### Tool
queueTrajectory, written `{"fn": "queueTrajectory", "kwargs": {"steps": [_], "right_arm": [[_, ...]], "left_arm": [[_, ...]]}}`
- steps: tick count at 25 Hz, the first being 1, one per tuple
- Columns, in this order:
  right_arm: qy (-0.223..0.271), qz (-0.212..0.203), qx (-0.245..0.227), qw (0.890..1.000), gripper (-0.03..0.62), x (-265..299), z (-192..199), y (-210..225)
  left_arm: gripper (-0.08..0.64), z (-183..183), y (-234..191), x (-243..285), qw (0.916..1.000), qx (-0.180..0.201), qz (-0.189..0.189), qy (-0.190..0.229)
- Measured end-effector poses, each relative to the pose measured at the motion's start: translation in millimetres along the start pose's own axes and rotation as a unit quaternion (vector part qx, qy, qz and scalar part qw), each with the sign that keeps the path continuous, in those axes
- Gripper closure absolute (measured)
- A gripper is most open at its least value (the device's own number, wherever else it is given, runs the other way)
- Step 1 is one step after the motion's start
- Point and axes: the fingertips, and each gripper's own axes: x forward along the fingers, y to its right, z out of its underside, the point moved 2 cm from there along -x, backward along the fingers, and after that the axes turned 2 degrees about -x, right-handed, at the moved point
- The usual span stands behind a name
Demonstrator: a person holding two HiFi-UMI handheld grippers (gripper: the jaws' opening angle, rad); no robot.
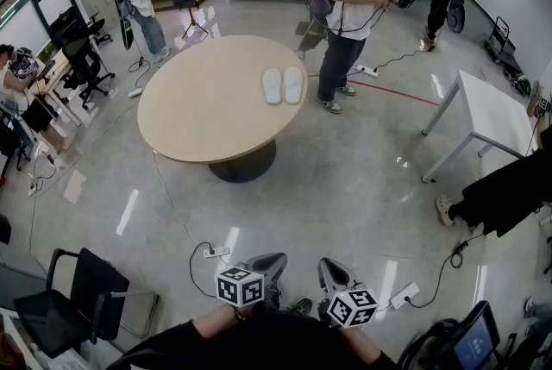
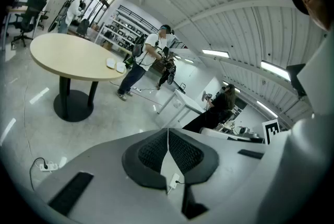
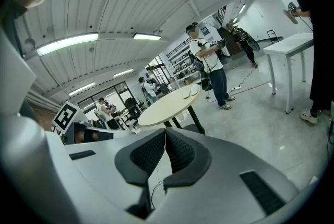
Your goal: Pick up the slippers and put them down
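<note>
Two white slippers (image 1: 283,85) lie side by side on the far right part of a round beige table (image 1: 207,114). They show small in the left gripper view as the slippers (image 2: 116,65) and in the right gripper view as the slippers (image 3: 192,92). My left gripper (image 1: 269,263) and right gripper (image 1: 330,272) hang low at the bottom of the head view, far from the table. Both are shut with nothing between the pads, as the left gripper (image 2: 168,140) and right gripper (image 3: 165,142) show close up.
A person (image 1: 345,6) with grippers stands just beyond the slippers. A white rectangular table (image 1: 487,114) stands at the right. A black chair (image 1: 82,295) is at the lower left. Power strips and cables (image 1: 216,252) lie on the glossy floor between me and the round table.
</note>
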Motion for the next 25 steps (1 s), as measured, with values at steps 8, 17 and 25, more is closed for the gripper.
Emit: {"fn": "queueTrajectory", "kwargs": {"steps": [8, 17, 25], "right_arm": [[0.012, 0.012, -0.012, 1.0, 0.577, 63, -39, 0], [0.036, -0.019, -0.019, 0.999, 0.577, 132, -69, -24], [0.017, -0.021, -0.027, 0.999, 0.575, 187, -80, -37]], "left_arm": [[0.535, -68, -45, 12, 0.9997, 0.0, 0.009, 0.021], [0.535, -117, -100, 4, 0.9987, -0.017, 0.002, 0.049], [0.535, -150, -145, 2, 0.9972, -0.039, 0.009, 0.064]]}}
